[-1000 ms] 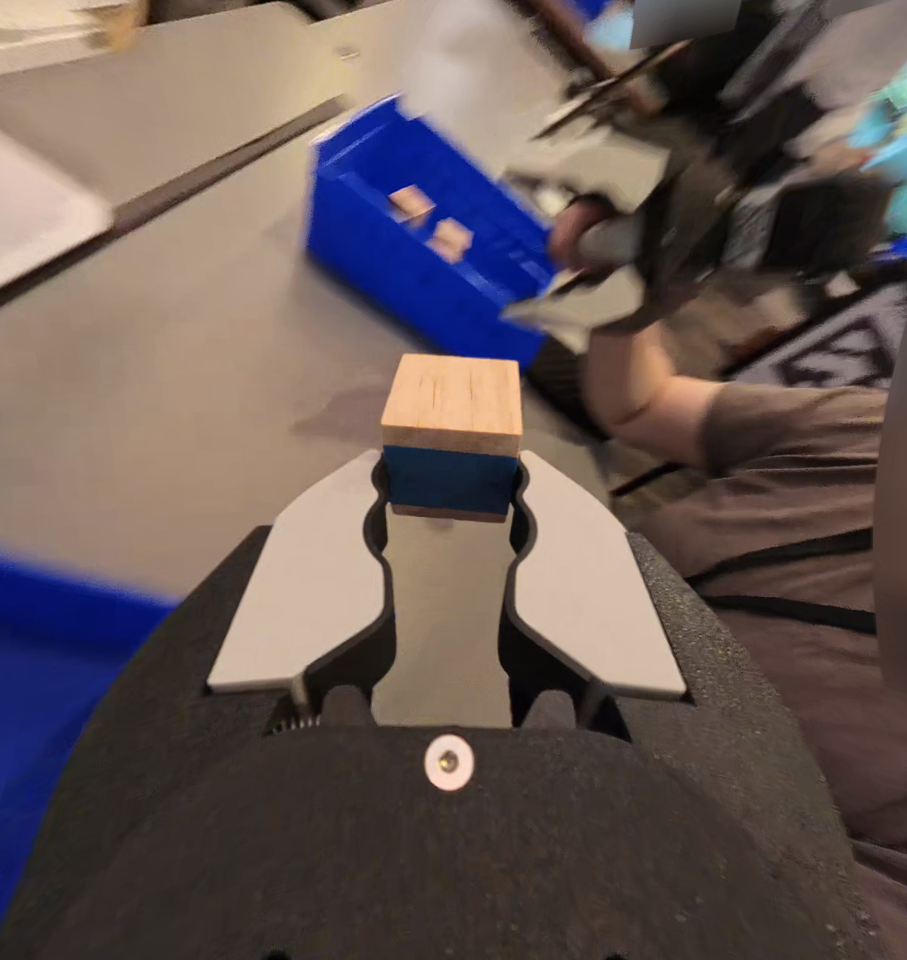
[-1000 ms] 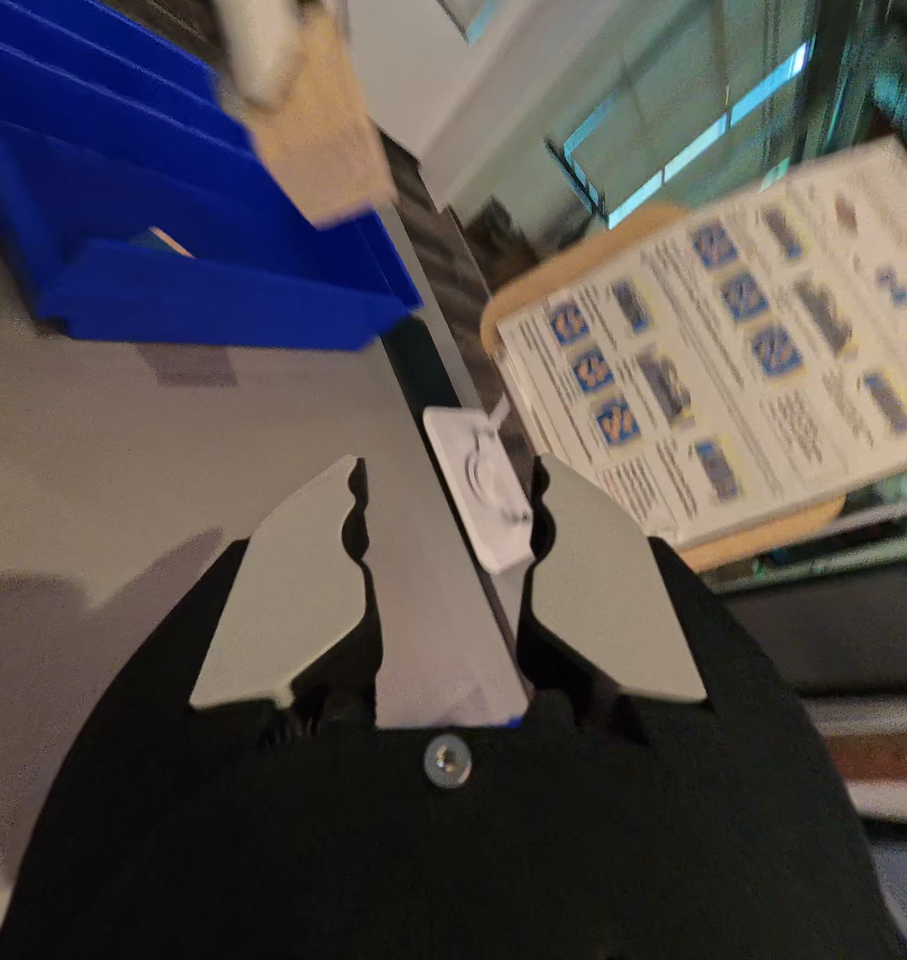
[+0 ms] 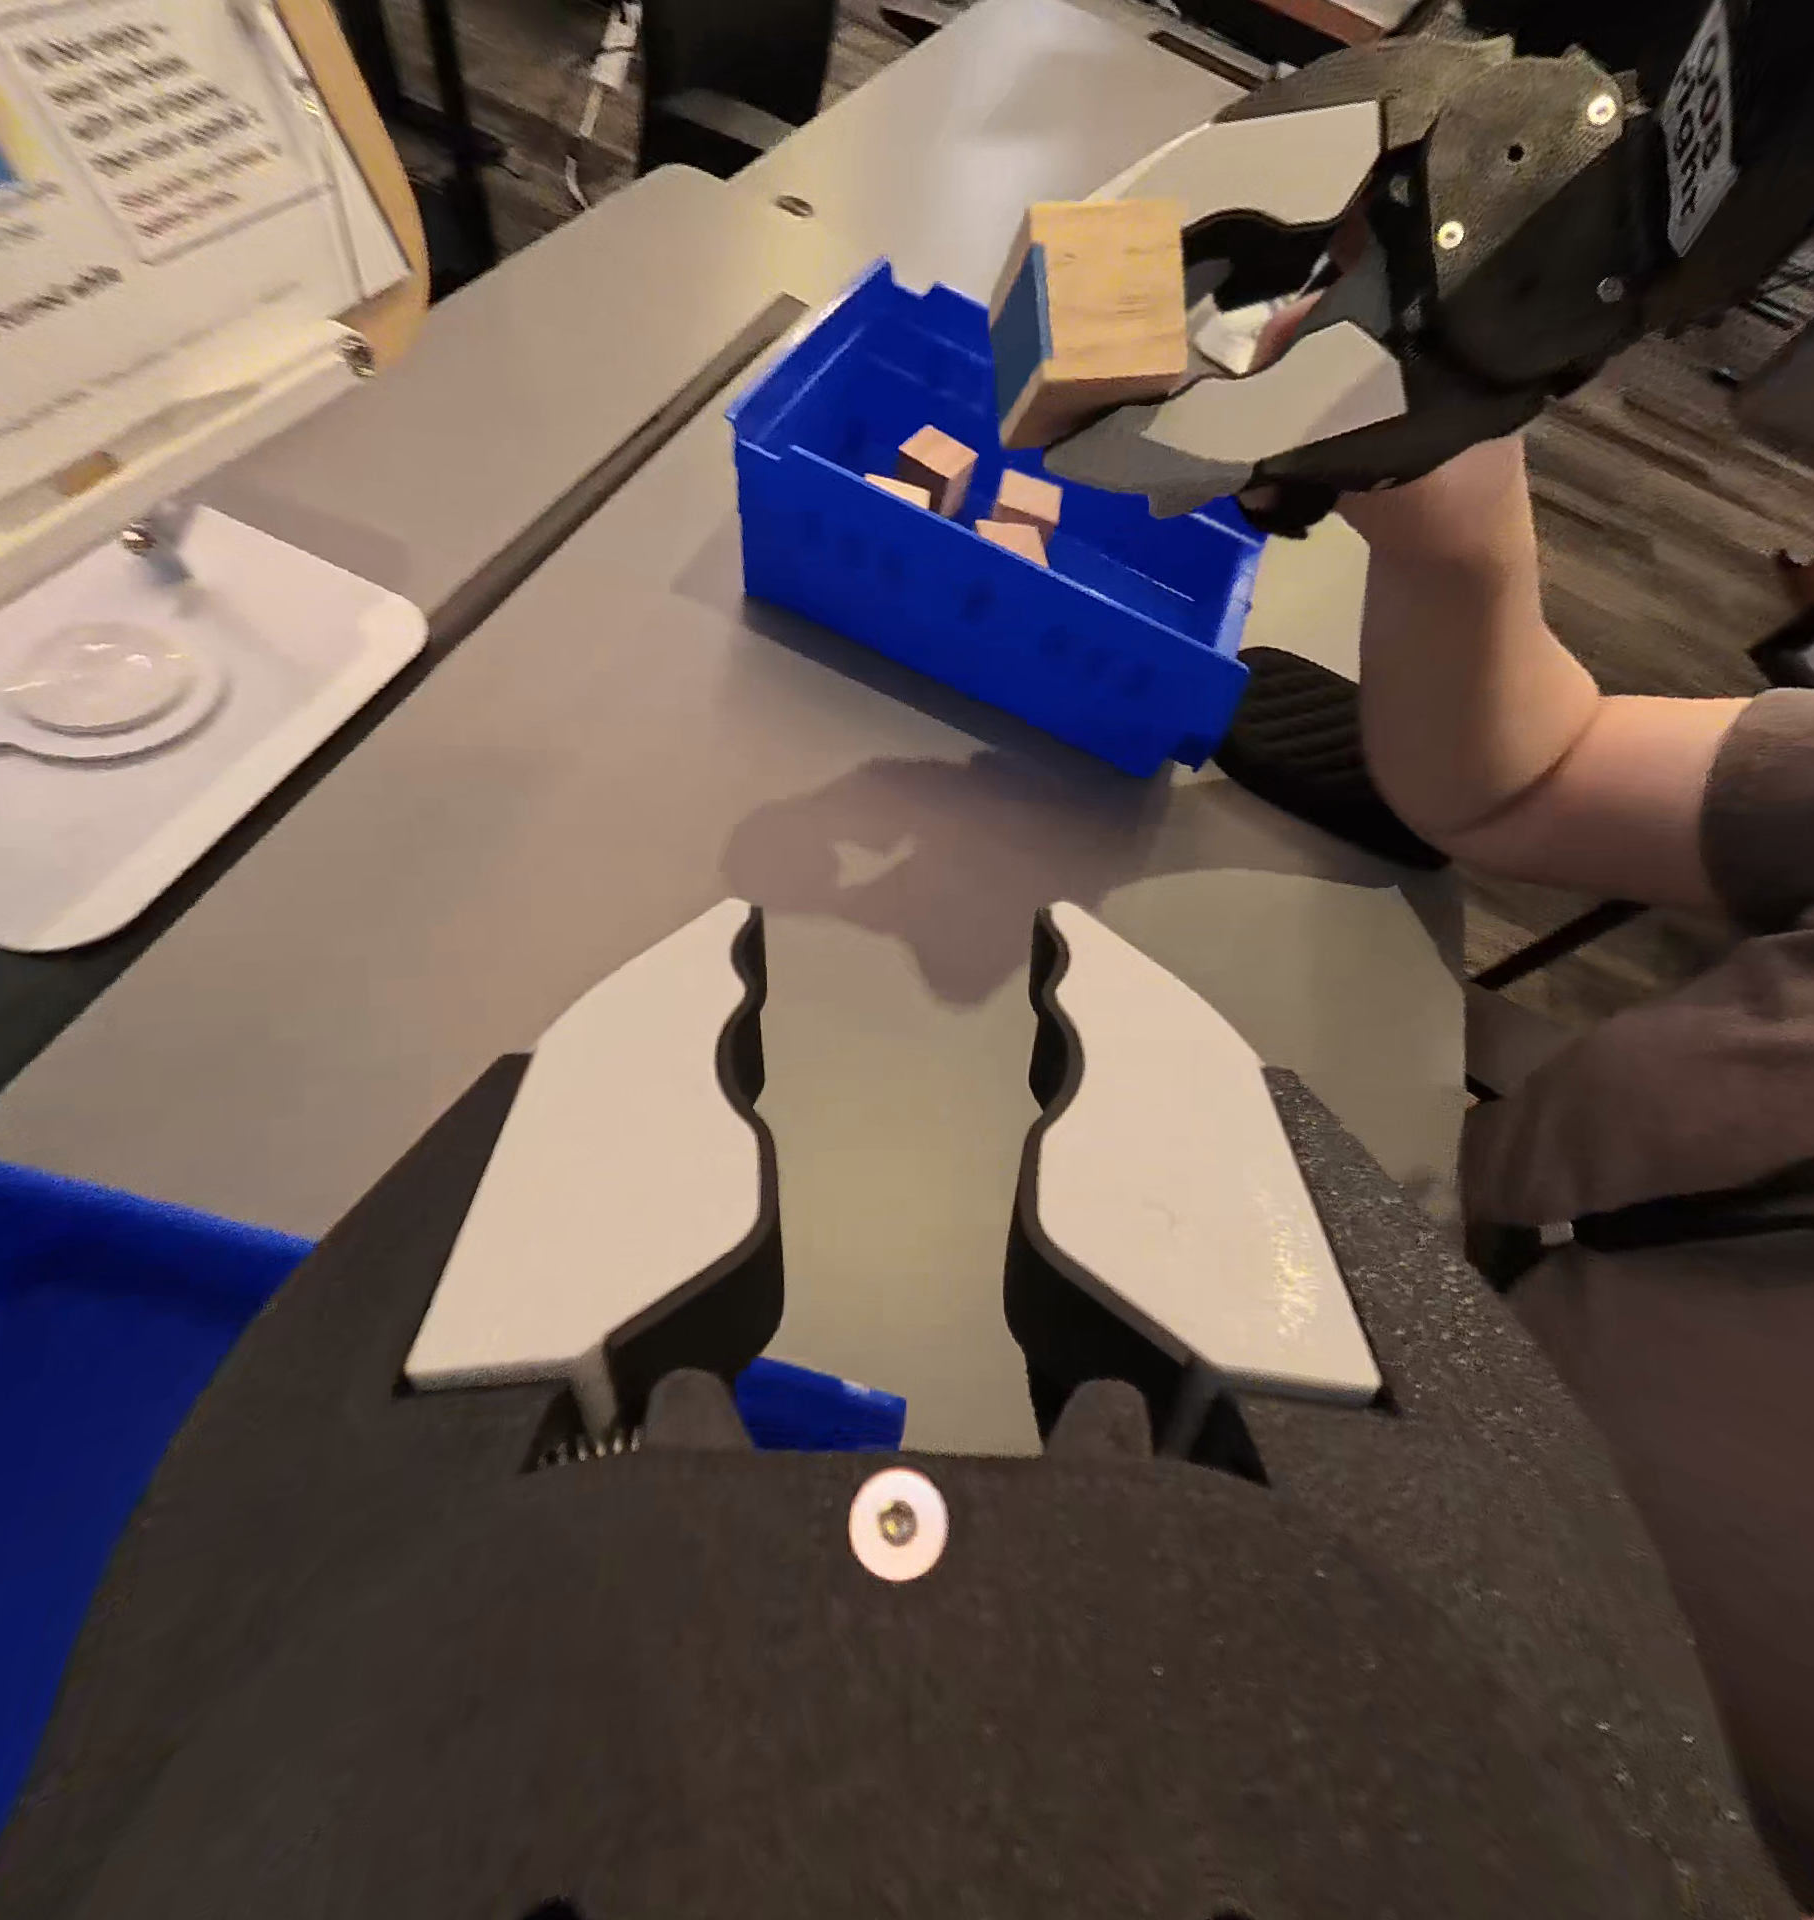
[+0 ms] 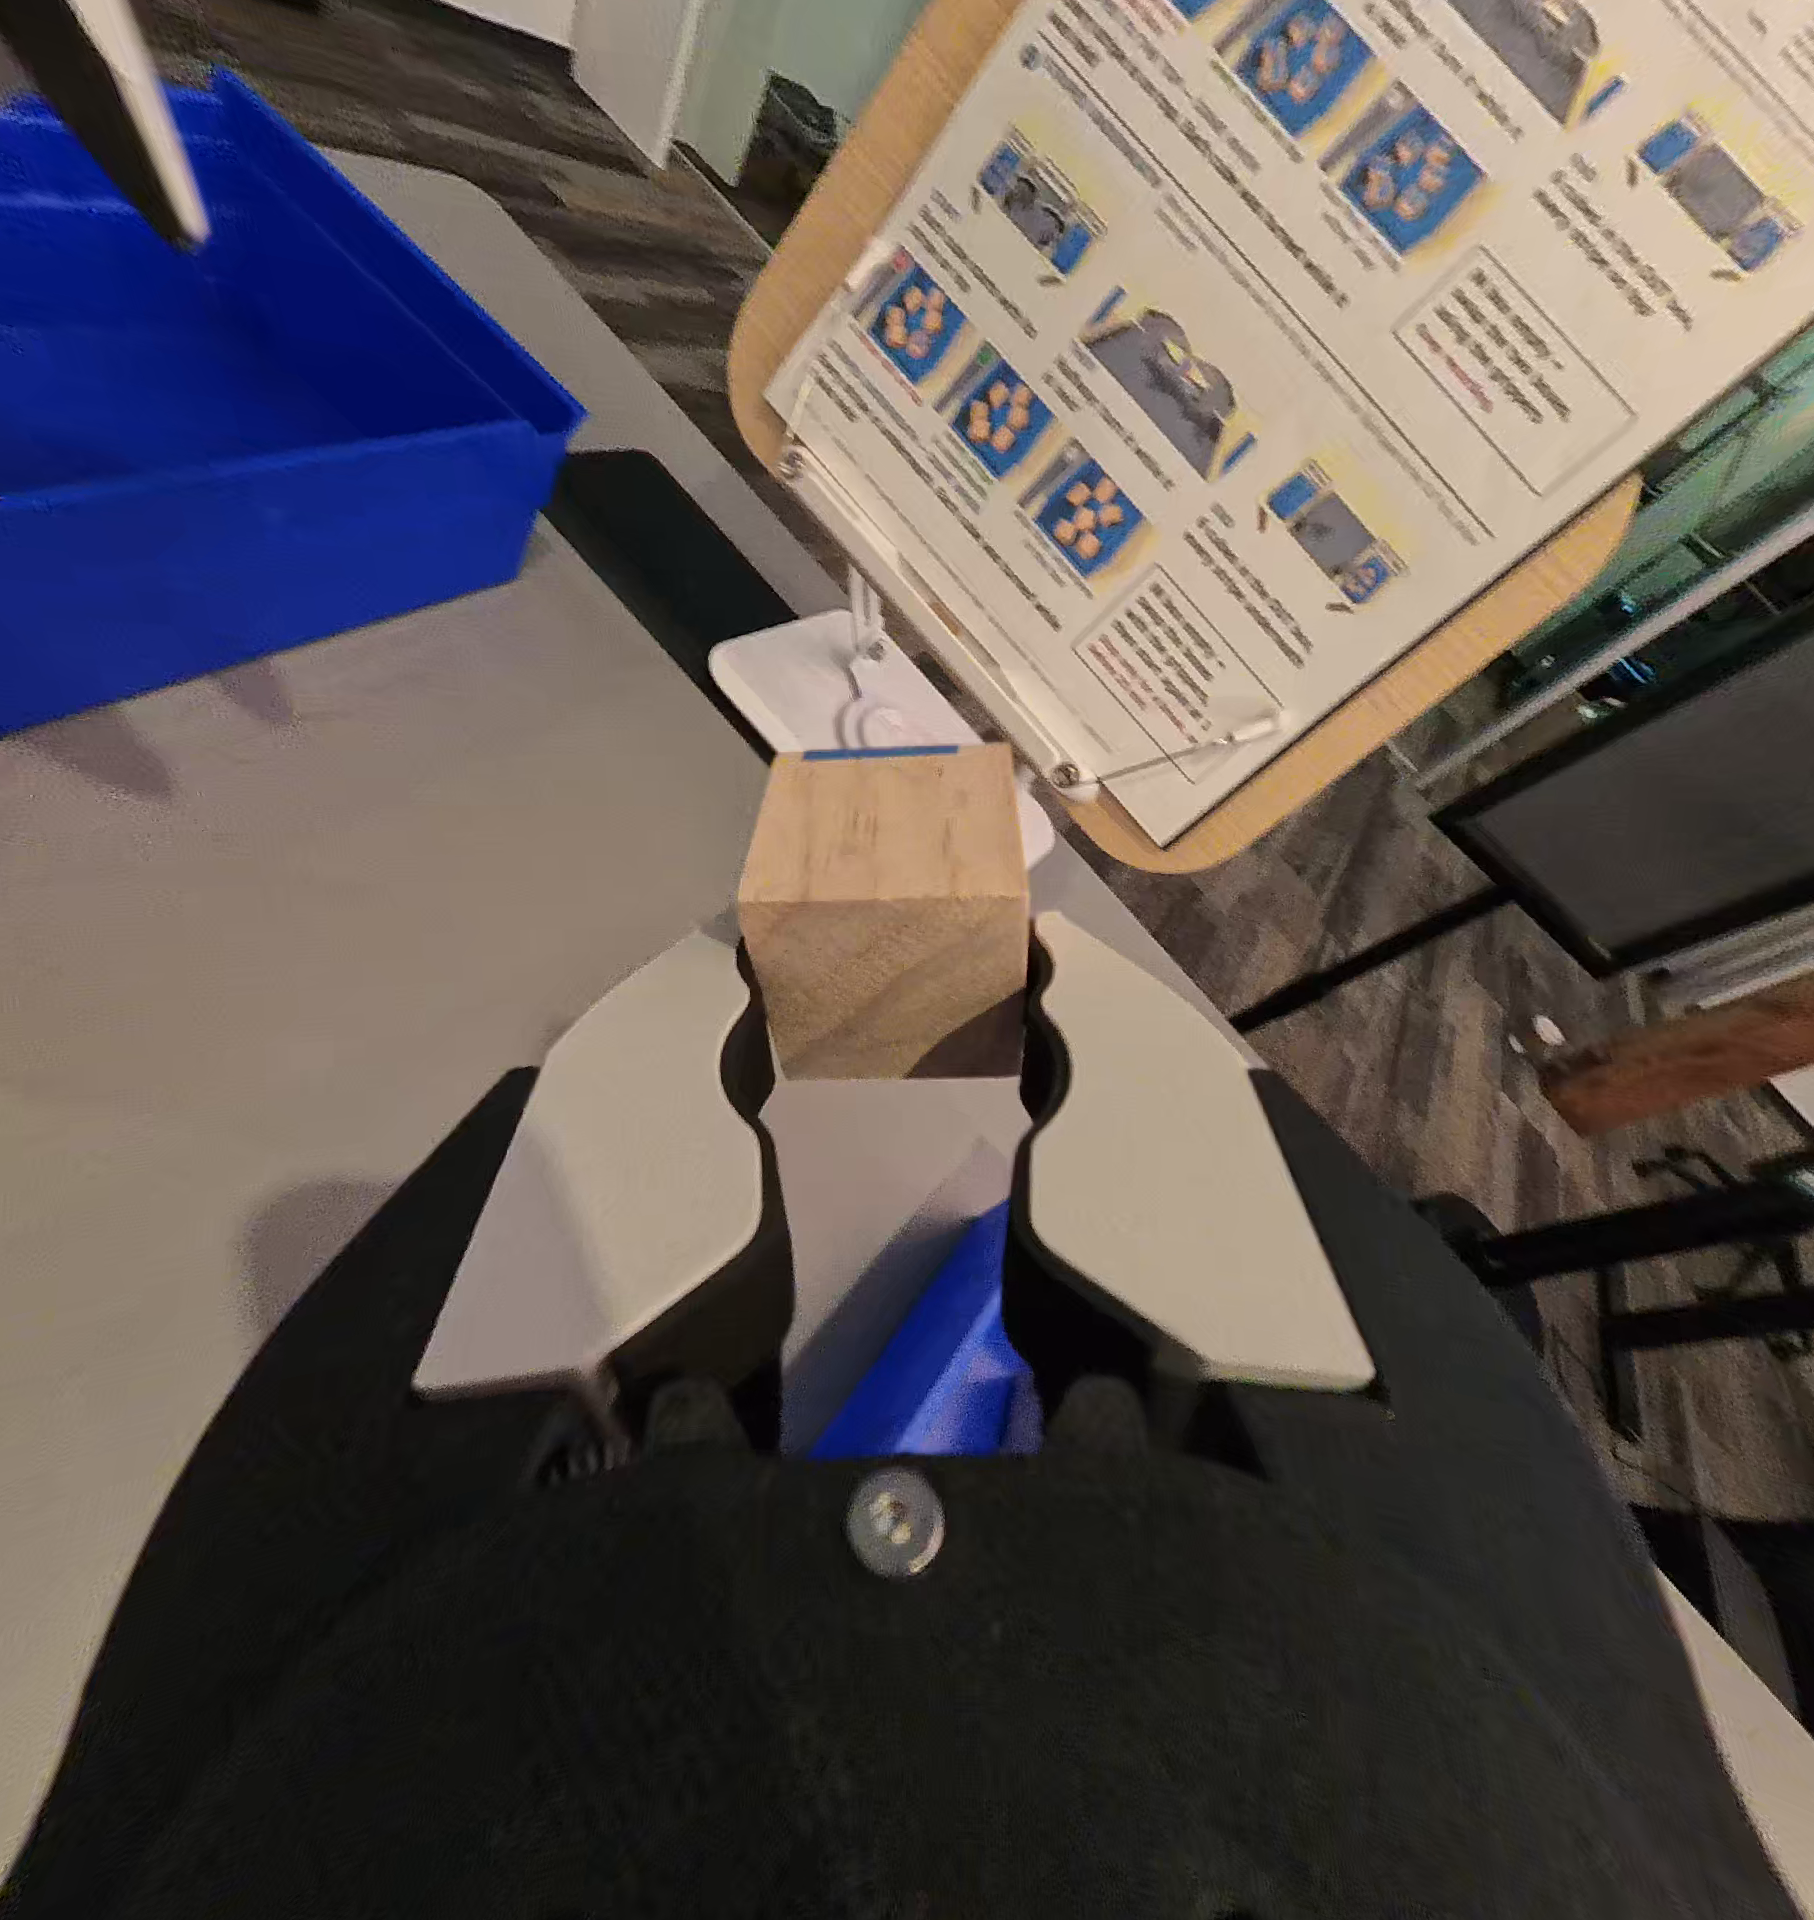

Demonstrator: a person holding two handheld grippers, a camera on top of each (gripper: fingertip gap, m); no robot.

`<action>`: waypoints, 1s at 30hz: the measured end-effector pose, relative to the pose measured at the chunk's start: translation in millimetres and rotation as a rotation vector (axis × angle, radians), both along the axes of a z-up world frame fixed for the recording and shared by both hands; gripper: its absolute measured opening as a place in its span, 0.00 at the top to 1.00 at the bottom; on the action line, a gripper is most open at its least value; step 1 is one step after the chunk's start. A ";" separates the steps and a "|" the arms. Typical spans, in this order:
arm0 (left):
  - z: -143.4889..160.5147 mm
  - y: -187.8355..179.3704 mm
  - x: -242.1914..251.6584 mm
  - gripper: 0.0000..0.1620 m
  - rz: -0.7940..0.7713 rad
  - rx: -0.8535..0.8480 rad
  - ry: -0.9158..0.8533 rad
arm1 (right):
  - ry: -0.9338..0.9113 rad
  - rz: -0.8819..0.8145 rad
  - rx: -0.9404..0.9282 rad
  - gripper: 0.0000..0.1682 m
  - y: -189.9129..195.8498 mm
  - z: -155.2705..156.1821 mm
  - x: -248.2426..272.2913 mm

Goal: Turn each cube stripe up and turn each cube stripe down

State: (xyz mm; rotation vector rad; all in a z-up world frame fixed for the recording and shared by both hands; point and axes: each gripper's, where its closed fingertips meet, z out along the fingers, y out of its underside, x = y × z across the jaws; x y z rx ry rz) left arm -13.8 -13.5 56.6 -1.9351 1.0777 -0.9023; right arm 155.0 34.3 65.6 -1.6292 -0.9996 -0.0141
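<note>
1 cube (image 4: 887, 914) clamped in your right gripper (image 4: 887, 1023), held in air above far bin (image 3: 986, 613), blue stripe facing sideways for reorienting | left gripper (image 3: 895, 1023) spread, empty | 4 cubes (image 3: 970, 499) in bin

We see a pale tan wooden cube (image 4: 887, 904) with fine grain lines and one blue face — a thin blue edge in the right wrist view, a full blue side in the left wrist view. The small cubes (image 3: 976, 499) in the bright blue bin (image 3: 986, 613) look tan with a pinkish-brown cast. A second bin (image 4: 217, 499) is the same bright blue. Both grippers — left (image 3: 895, 925) and right (image 4: 887, 935) — have light grey fingers (image 3: 622, 1153) on speckled black bodies. The table (image 3: 467, 831) is plain matte grey. The stand (image 3: 103, 707) is white; its board (image 4: 1298, 395) is light wood with white sheets carrying blue-and-yellow pictures.
</note>
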 end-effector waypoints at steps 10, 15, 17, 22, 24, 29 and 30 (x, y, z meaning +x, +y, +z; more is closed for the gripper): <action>-11.1 -4.6 -11.3 0.69 0.036 0.039 0.156 | -0.062 -0.132 -0.247 0.72 5.8 -19.2 62.5; -3.0 -9.7 -10.9 0.71 0.030 0.046 0.131 | 0.005 -0.347 -0.799 0.72 -20.3 -80.3 174.9; 2.5 -11.0 -12.4 0.71 0.031 0.049 0.104 | -0.093 -0.462 -0.949 0.72 -32.1 -114.4 217.3; 3.2 -11.1 -29.8 0.68 0.074 0.054 0.130 | -0.232 -0.555 -1.284 0.72 -58.7 -176.6 250.3; 2.3 -11.6 -38.2 0.68 0.096 0.040 0.139 | -0.281 -0.578 -1.340 0.72 -58.8 -191.9 254.4; -23.1 -12.0 -69.4 0.68 0.155 -0.058 0.251 | -0.397 -0.630 -1.384 0.72 -59.3 -210.2 264.8; -32.2 -11.4 -78.4 0.68 0.178 -0.087 0.296 | -0.424 -0.651 -1.387 0.72 -60.2 -211.9 268.6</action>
